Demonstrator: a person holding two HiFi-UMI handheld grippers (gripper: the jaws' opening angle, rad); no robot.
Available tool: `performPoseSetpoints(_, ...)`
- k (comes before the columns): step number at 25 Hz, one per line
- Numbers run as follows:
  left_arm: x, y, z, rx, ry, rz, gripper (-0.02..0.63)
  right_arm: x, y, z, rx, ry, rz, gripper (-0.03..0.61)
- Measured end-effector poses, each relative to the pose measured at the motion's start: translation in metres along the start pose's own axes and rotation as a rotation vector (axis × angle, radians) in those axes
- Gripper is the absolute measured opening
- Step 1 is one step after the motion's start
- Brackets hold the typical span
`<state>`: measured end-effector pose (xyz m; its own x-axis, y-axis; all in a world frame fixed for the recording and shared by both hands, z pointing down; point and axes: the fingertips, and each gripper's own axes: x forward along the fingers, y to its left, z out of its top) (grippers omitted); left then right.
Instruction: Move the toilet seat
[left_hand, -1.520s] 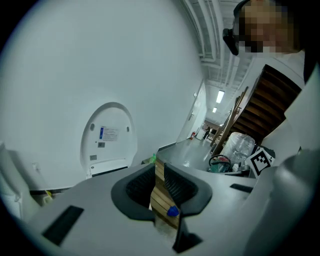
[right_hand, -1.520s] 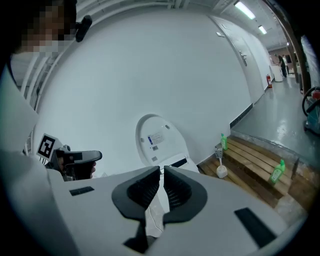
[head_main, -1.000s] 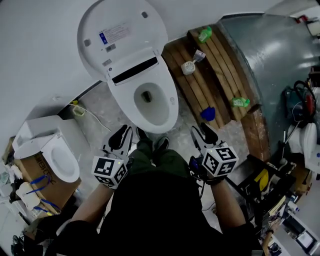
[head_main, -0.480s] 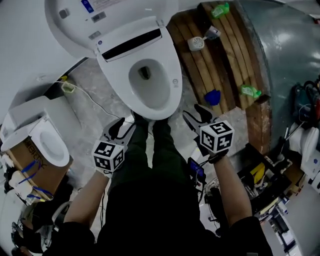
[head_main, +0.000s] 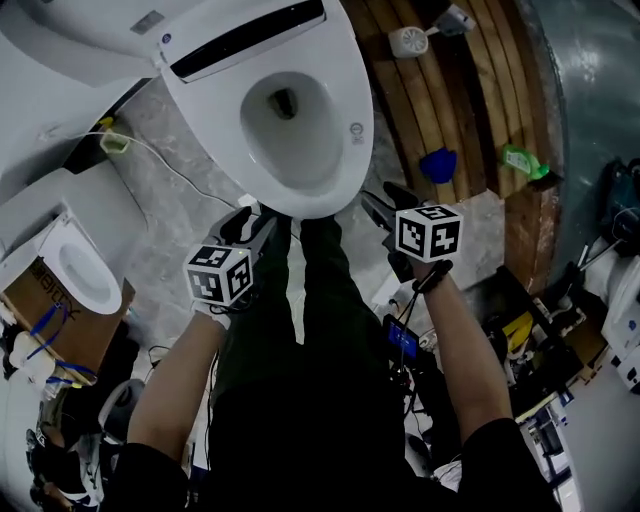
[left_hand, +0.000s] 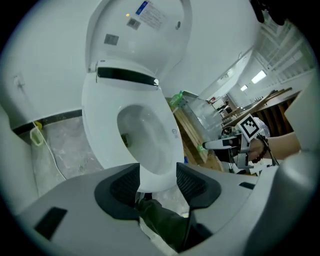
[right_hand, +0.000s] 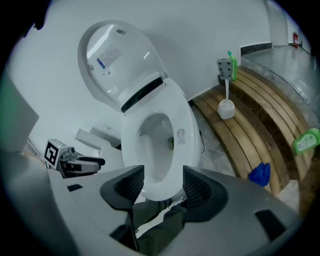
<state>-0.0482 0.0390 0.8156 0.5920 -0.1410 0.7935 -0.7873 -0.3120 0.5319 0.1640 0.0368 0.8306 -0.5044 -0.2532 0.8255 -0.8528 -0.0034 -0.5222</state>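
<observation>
The white oval toilet seat (head_main: 348, 170) is seen lying flat on the bowl, with the round white lid (head_main: 90, 30) raised behind it against the white wall. In the right gripper view the seat (right_hand: 184, 150) and the upright lid (right_hand: 115, 60) are shown the same way.

2 grippers are held low in front of the bowl, 1 at each side of the person's dark trouser legs (head_main: 300, 330). The left gripper (head_main: 252, 222) is pointed down at the front left of the rim, close to it; whether it touches cannot be told. Its jaws have just been opening and are parted in its own view (left_hand: 157, 177). Nothing is held between them, and only the front of the seat (left_hand: 100, 135) is seen beyond the gap.

The right gripper (head_main: 385, 200) is placed just beside the front right of the bowl. Its jaws have also just been opening and are spread with nothing gripped (right_hand: 164, 182).

To the right, a curved brown wooden slatted platform (head_main: 470, 110) is seen carrying a white toilet brush holder (head_main: 408, 40), a small blue object (head_main: 437, 165) and a green bottle (head_main: 522, 160). At the left, a 2nd white toilet (head_main: 75, 270) is seen on the grey marbled floor (head_main: 170, 220).
</observation>
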Motion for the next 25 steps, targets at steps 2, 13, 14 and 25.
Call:
performPoseSetpoints(2,0.016,0.01,-0.01,-0.069,0.016,0.007,0.224,0.018,-0.013,-0.009,0.024,0.015,-0.009,0.241)
performPoseSetpoints(13,0.079,0.043,-0.061,-0.314,0.11,-0.004,0.281,0.095,-0.036,-0.05,0.119,0.074,0.021,0.289)
performPoseSetpoints(14,0.082,0.043,-0.062,-0.33,0.108,-0.008,0.282,0.098,-0.036,-0.052,0.132,0.072,0.024,0.291)
performPoseSetpoints(25,0.093,0.051,-0.065,-0.375,0.107,-0.017,0.287,0.12,-0.041,-0.049,0.246,0.064,-0.009,0.295)
